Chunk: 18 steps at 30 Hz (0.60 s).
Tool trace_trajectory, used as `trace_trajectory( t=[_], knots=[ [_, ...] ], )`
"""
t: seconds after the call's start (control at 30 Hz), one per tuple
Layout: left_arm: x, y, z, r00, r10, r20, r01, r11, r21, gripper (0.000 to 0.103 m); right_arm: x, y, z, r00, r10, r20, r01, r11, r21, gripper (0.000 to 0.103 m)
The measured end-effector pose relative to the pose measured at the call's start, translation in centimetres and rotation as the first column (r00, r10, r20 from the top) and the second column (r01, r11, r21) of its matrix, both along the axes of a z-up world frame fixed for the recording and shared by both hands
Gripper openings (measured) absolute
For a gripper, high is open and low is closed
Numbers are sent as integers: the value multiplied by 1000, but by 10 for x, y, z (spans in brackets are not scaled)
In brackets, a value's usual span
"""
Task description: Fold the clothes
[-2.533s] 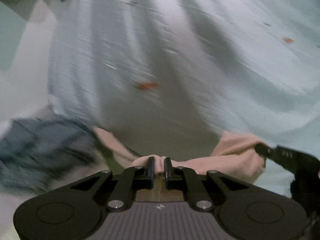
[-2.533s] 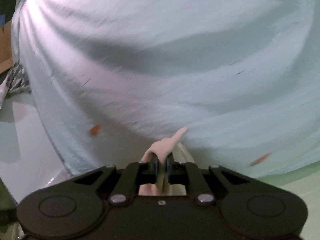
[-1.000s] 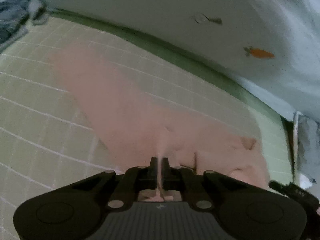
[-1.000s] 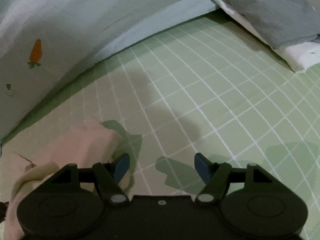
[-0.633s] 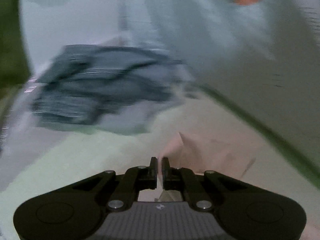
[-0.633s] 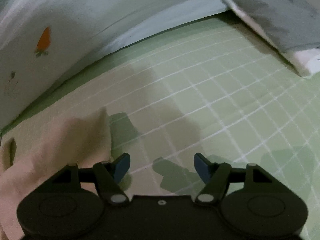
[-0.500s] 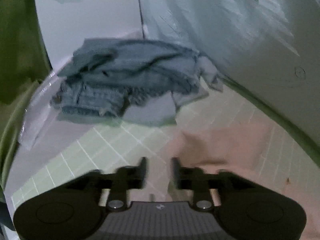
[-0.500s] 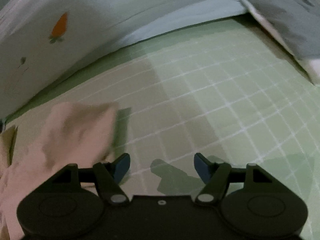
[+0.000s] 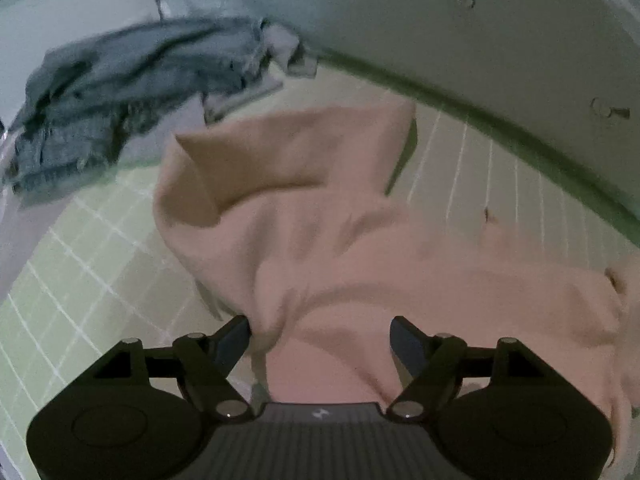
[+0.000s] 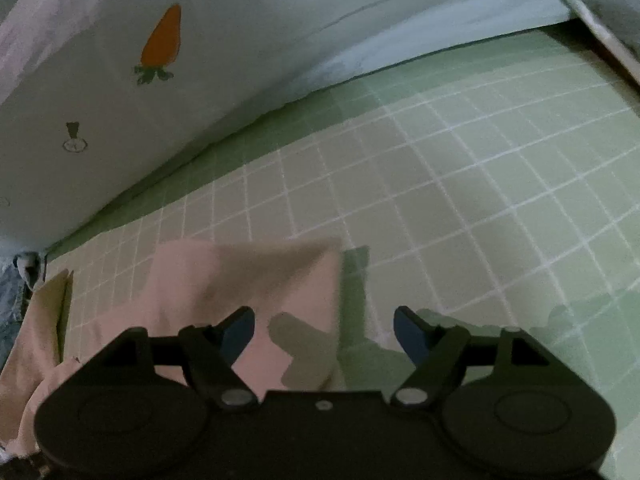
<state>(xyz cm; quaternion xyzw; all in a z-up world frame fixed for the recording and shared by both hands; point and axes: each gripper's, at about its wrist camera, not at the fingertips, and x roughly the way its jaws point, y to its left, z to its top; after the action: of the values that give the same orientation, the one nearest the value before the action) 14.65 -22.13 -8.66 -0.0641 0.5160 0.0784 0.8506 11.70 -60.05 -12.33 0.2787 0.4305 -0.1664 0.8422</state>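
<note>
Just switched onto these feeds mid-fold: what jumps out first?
The pink garment lies rumpled on the green gridded mat, bunched between the wide-apart jaws of the left gripper, which have just been opening and do not press on it. Behind it at upper left sits a crumpled denim piece. In the right wrist view, an orange carrot print stands out on the pale sheet bordering the mat.

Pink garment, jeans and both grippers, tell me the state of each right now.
Pink garment: released, rumpled, lying on the green grid mat.
Denim jeans: crumpled heap, unfolded.
Left gripper: jaws just opened, cloth between them, ungripped.
Right gripper: open, empty.
</note>
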Motion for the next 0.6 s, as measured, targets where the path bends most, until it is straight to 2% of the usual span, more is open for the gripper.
trace_trajectory(
  t=[0.07,0.1,0.13,0.17,0.2,0.3,0.4,0.47,0.57,0.6],
  knots=[
    [-3,2,-6,1000,11,-21,-11,1000,-17,78,6,4,-3,1000,17,-4,-17,1000,20,56],
    [-4,2,-7,1000,13,-25,-14,1000,-15,78,8,7,-3,999,33,-8,-33,999,15,50],
    [-4,2,-9,999,12,-30,-12,1000,-11,78,9,11,-3,998,56,-13,-56,998,-2,39],
    [-3,2,-10,999,8,-33,-8,1000,-8,78,10,14,-2,997,79,-20,-79,997,-25,19],
    [-4,0,-10,999,1,-36,-1,1000,-5,78,8,13,2,997,81,-10,-82,996,-36,14],
    [-4,-4,-9,999,-24,-43,24,1000,-4,78,-10,1,22,998,33,62,-31,999,-38,10],
    [-6,-12,-9,998,-59,-37,59,998,-8,78,-40,-6,69,988,-15,151,35,990,-134,10],
    [-6,-18,-12,996,-88,-28,87,996,-14,79,-54,-1,103,978,17,206,37,966,-257,10],
    [-8,-29,-13,991,-130,-26,129,991,-42,79,-63,11,133,961,98,258,6,927,-376,10],
    [-9,-33,-13,989,-144,-26,142,988,-52,79,-62,16,135,958,123,258,-12,919,-393,10]
  ],
)
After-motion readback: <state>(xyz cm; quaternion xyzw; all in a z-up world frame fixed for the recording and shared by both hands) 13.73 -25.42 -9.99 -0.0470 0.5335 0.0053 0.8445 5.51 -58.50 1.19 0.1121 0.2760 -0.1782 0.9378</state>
